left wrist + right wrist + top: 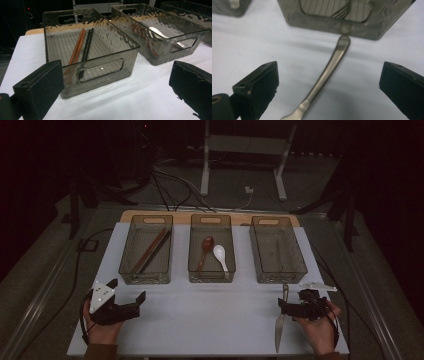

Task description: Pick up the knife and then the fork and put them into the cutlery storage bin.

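Knife (325, 75) lies between wide right tongs (327, 92), handle touching bin (372, 33).

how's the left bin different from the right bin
The left bin holds a brown and a black pair of chopsticks; the right bin looks empty. A knife lies on the mat before the right bin, none before the left. Both are clear smoky plastic with handle slots.

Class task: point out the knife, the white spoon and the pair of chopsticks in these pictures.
knife (280, 324): high view, on the blade.
white spoon (219, 253): high view, on the bowl.
chopsticks (80, 47): left gripper view, on the middle of the sticks.
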The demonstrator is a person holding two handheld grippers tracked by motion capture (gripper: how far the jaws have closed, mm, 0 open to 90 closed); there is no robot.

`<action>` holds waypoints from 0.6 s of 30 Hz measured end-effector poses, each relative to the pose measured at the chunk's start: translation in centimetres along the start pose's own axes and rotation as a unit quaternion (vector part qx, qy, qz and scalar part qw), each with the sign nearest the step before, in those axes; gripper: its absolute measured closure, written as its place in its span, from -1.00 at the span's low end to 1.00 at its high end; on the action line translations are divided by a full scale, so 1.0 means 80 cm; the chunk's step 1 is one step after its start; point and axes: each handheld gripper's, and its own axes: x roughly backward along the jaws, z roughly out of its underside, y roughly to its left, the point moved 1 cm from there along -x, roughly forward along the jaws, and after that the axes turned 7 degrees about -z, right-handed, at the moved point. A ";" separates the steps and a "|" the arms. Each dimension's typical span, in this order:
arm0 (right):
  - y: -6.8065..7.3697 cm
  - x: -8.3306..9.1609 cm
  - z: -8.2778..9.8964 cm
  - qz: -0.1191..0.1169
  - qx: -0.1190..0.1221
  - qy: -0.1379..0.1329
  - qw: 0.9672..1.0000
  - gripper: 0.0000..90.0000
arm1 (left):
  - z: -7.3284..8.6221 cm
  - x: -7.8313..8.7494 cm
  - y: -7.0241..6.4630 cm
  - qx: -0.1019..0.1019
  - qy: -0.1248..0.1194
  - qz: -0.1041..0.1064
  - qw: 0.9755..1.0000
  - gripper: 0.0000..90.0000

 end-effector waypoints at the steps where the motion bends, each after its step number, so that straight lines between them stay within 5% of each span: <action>1: 0.001 -0.002 0.002 0.002 0.003 0.004 1.000 -0.90 | 0.000 0.000 0.000 0.000 0.000 0.000 1.000 -0.98; 18: 0.005 -0.023 0.014 0.009 0.014 0.052 0.999 -0.40 | 0.000 0.000 0.001 0.001 0.000 -0.001 1.000 -0.98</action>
